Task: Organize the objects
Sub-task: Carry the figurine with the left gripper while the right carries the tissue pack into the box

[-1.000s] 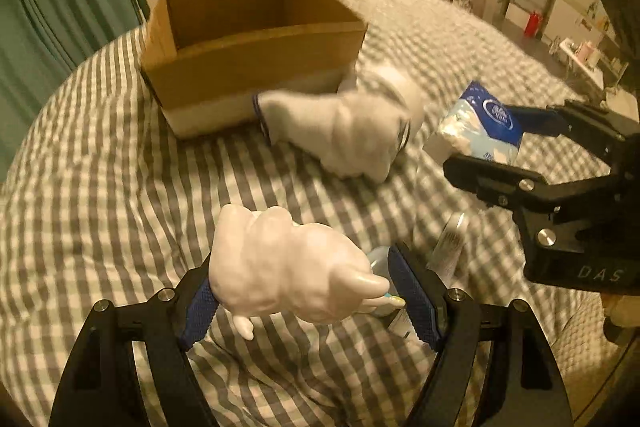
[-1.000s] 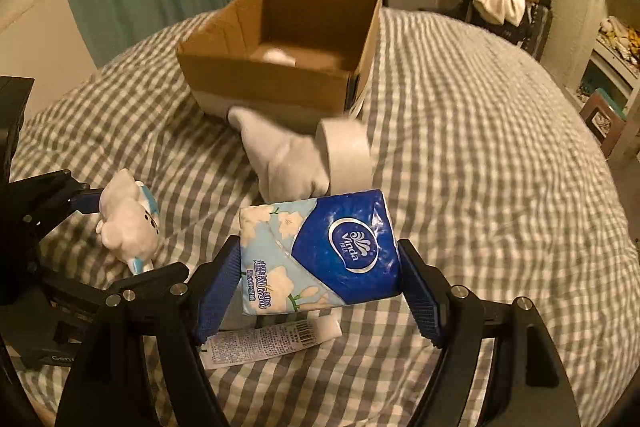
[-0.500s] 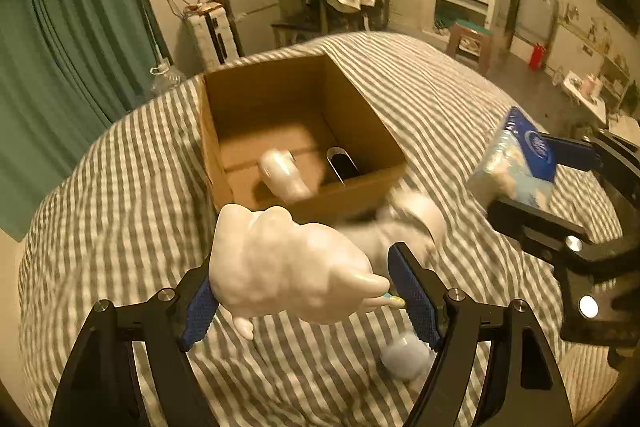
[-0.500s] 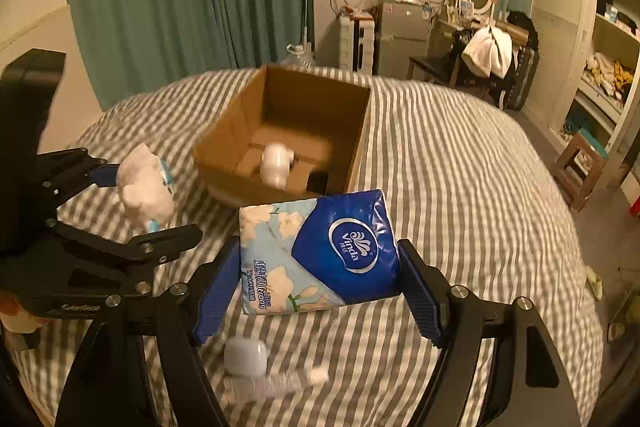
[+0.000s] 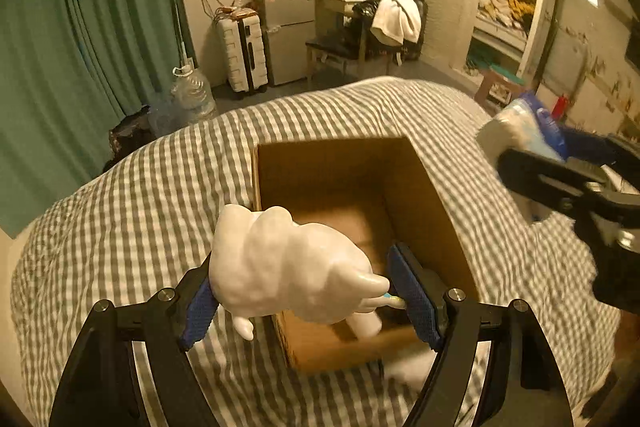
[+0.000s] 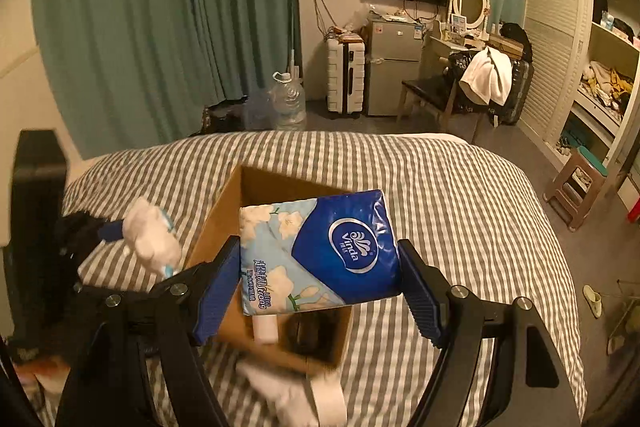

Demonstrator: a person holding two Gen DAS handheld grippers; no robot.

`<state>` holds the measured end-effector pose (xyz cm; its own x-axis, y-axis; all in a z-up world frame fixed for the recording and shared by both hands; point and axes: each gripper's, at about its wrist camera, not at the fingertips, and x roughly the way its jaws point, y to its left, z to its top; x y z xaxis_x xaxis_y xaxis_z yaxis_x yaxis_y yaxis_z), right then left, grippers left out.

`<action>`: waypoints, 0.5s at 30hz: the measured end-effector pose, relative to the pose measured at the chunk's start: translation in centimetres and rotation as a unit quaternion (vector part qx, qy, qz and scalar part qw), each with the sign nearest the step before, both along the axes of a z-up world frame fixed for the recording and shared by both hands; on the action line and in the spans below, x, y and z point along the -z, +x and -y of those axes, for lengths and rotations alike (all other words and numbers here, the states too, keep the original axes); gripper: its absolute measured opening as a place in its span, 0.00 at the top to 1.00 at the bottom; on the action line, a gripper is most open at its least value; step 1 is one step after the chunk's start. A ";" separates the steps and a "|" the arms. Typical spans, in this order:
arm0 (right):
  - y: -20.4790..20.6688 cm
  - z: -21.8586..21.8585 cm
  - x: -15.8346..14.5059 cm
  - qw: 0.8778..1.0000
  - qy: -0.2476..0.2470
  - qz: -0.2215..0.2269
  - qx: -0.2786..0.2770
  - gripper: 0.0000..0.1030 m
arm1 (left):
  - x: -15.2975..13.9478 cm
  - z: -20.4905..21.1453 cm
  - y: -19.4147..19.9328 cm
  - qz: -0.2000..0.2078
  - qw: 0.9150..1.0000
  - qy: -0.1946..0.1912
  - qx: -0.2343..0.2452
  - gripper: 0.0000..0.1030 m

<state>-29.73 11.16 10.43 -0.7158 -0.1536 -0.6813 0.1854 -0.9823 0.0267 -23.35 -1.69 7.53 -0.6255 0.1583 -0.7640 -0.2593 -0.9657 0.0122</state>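
Note:
My left gripper is shut on a white plush toy and holds it above the near left part of an open cardboard box on the bed. My right gripper is shut on a blue Vinda tissue pack and holds it over the same box. A white bottle and a dark item lie inside the box. The tissue pack shows at the right in the left wrist view. The plush toy shows at the left in the right wrist view.
The box stands on a grey checked bedspread. A white sock and a tape roll lie on the bed just in front of the box. Beyond the bed are green curtains, a suitcase, a small fridge and a chair.
Both grippers have risen from the bed and moved forward over the box, each still holding its object. The items left on the bed have dropped to the lower edge of view.

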 end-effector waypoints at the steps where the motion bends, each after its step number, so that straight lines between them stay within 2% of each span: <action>1: -1.2 0.2 0.0 1.000 -0.003 0.003 0.002 0.27 | -0.1 0.1 -0.6 -0.002 1.000 0.005 0.001 0.22; 6: -5.2 0.6 1.1 1.000 -0.011 0.022 0.008 0.27 | 0.6 -0.7 -3.7 -0.010 1.000 0.004 0.010 0.22; 9: -6.9 0.6 3.0 0.999 -0.022 0.042 0.016 0.27 | 2.2 -1.1 -5.0 0.010 0.999 0.018 0.025 0.22; 15: -10.5 -0.1 7.2 0.994 -0.047 0.088 0.034 0.28 | 5.3 -1.7 -5.3 0.036 0.998 0.015 0.051 0.22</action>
